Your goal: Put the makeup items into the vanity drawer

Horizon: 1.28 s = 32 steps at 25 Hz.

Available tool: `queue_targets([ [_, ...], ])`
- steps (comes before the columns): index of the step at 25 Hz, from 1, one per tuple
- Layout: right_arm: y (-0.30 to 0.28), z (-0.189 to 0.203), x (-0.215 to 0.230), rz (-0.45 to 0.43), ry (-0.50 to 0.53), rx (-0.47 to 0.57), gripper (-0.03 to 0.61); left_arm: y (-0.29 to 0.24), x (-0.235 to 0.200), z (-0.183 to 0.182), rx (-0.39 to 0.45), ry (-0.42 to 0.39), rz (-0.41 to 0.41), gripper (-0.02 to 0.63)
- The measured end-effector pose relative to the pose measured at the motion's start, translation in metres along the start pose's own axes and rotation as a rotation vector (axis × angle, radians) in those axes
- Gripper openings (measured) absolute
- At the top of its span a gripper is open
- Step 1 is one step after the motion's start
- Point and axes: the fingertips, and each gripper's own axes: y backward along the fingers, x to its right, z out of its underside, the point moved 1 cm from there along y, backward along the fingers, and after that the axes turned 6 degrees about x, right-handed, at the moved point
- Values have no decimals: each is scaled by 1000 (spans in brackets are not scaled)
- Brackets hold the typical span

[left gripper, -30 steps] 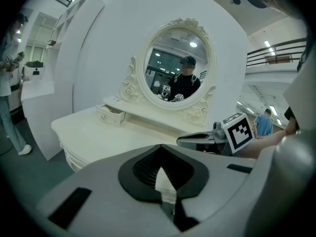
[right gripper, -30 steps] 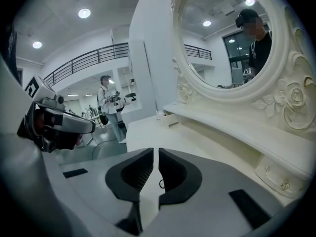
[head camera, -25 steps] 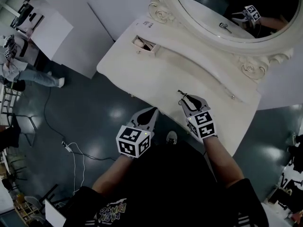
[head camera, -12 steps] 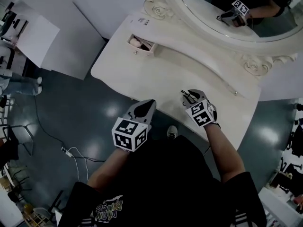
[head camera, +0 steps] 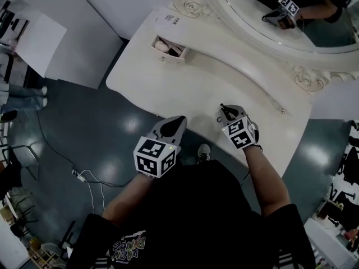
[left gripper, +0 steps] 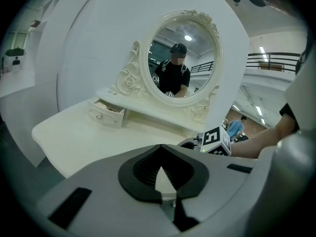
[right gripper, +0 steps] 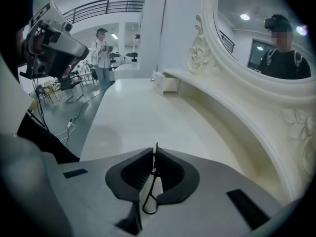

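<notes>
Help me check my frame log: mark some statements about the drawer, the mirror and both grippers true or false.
The vanity drawer stands open. True.
The right gripper is empty. False: its jaws have just closed on a thin black wire item.
The left gripper holds a makeup item. False: its jaws are together with nothing between them.
The mirror shows the person's reflection. True.

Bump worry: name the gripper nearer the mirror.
Right. Right gripper, just closing on a black wire tool, is over the tabletop before the mirror; left gripper hangs off its edge.
</notes>
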Motion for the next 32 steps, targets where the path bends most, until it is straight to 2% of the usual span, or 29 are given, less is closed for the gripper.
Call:
queue_targets([
  [9, 9, -12, 4, 6, -85, 60, 38, -2, 5, -3, 11, -5, 5, 0],
  [14, 16, -30, 4, 9, -99, 105, 38, 1, 5, -5, 25, -6, 3, 0],
  [22, 18, -89, -3, 1, -93, 213, 38, 16, -9, -10, 54, -2, -20, 0],
  [32, -5, -169, -5, 11, -63, 303, 38, 31, -49, -30, 76, -10, -37, 0],
])
